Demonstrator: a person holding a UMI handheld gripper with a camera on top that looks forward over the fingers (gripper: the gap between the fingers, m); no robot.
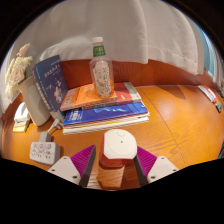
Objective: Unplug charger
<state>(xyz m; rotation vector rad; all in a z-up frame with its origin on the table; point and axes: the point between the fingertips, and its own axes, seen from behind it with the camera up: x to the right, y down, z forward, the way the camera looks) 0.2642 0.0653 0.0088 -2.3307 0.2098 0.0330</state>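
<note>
A white cube charger (118,144) with a reddish lower part stands between the fingers of my gripper (117,152), on the wooden table (175,120). The gripper is open. The right pad (146,160) lies close against the charger, while a thin strip of wood shows between the charger and the left pad (84,160). A white power strip (43,152) lies on the table to the left of the fingers, apart from the charger. Its sockets look bare.
Beyond the fingers lies a stack of books (103,108) with a clear bottle (100,70) standing on it. A blue book (49,82) stands upright to the left, next to a pale plush toy (18,68). A white curtain (120,30) hangs behind.
</note>
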